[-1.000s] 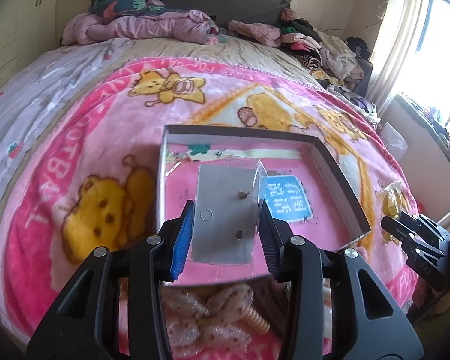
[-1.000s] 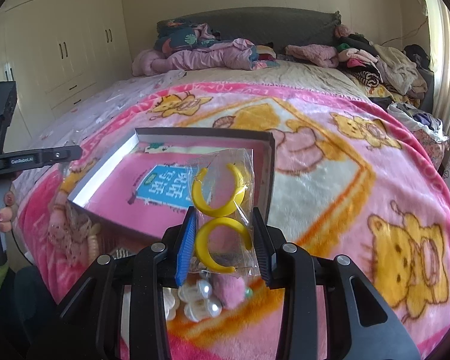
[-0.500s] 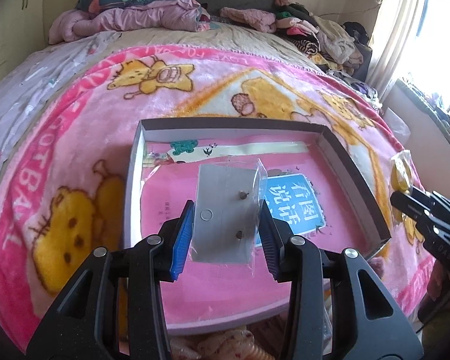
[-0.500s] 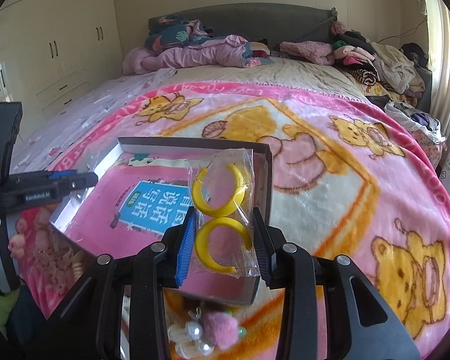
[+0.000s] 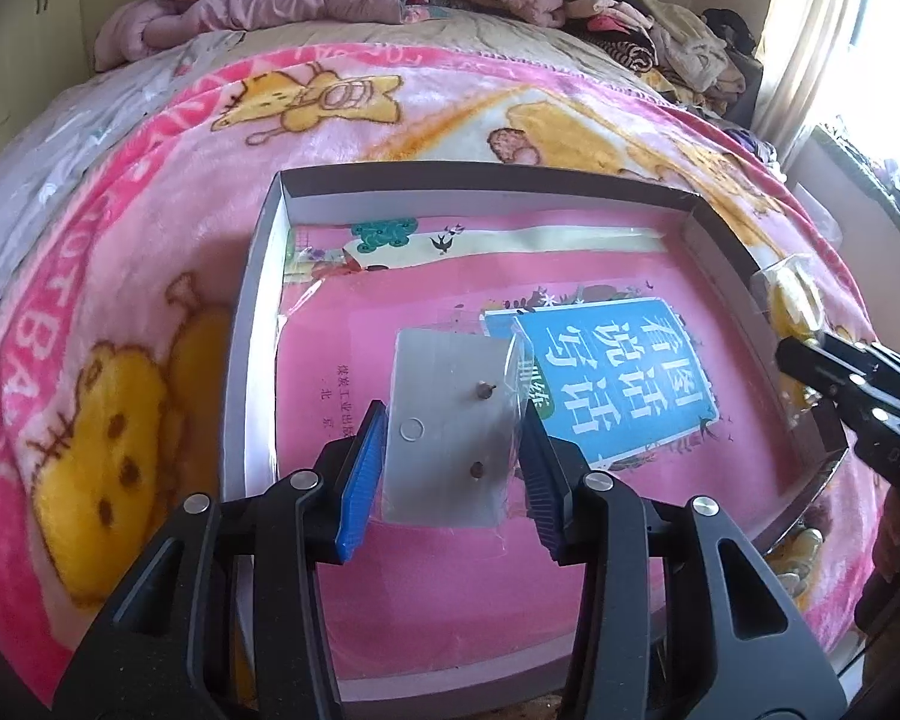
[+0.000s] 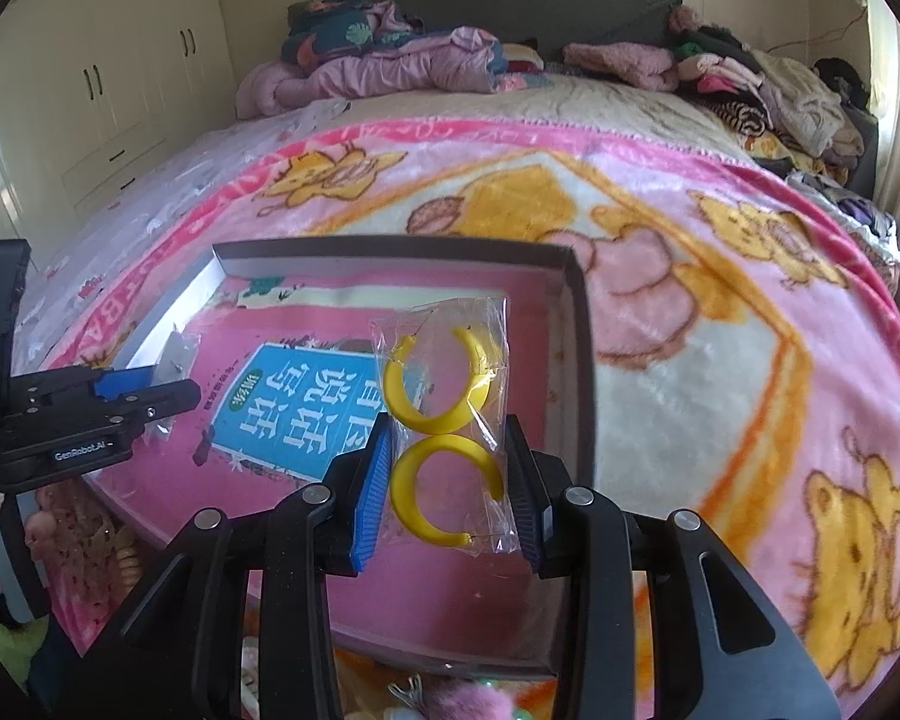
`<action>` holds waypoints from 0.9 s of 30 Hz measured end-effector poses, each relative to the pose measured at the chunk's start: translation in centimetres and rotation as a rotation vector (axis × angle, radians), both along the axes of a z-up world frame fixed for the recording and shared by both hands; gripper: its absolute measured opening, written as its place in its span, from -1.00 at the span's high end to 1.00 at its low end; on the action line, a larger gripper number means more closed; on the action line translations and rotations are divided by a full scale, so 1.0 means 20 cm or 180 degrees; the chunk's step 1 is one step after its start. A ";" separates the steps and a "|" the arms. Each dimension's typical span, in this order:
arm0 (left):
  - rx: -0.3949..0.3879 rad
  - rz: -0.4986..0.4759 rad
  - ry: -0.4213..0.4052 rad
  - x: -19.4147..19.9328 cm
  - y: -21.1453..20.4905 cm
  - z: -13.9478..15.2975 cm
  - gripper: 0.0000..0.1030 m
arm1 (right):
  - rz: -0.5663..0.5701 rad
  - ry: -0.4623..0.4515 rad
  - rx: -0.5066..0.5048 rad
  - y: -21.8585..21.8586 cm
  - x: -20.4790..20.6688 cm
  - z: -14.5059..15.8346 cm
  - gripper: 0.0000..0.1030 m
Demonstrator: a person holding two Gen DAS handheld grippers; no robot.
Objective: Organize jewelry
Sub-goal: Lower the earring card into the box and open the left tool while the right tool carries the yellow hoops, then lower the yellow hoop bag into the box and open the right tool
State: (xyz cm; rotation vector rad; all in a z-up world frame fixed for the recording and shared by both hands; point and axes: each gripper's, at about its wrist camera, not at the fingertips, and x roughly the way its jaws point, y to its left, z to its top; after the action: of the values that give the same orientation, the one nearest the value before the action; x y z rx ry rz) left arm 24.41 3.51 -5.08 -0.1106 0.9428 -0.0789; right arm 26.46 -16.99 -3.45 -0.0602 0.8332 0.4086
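My left gripper is shut on a clear packet with a silver card of stud earrings, held over the shallow grey box on the bed. A pink book with a blue label lies in the box. My right gripper is shut on a clear bag of yellow hoop earrings, held over the box's right part near its right wall. The left gripper shows at the left of the right wrist view; the right gripper shows at the right edge of the left wrist view.
The box sits on a pink cartoon blanket. More loose jewelry lies on the blanket by the box's near edge: a pink pompom piece and pale beads. Clothes pile at the bed's head. Wardrobes stand left.
Both grippers have moved forward over the box with their packets; the box now fills more of both views. The loose jewelry at the near edge has slid out of the left view.
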 end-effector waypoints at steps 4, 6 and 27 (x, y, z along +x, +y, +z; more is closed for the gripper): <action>-0.0046 -0.0006 0.0044 -0.01 0.01 -0.01 0.13 | 0.0022 0.0076 -0.0017 0.03 0.01 -0.05 0.33; -0.0045 -0.0001 0.0044 -0.01 0.01 -0.01 0.10 | 0.0021 0.0104 -0.0016 0.03 0.02 -0.07 0.33; 0.0029 -0.0044 -0.0050 -0.14 -0.04 0.09 -0.51 | -0.0039 0.0142 0.0158 -0.04 -0.06 -0.05 -0.32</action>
State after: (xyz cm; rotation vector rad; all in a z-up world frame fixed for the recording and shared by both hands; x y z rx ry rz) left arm 21.64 2.76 -3.33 -0.0950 0.9284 -0.0882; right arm 25.35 -17.84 -4.44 0.0001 0.8667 0.4201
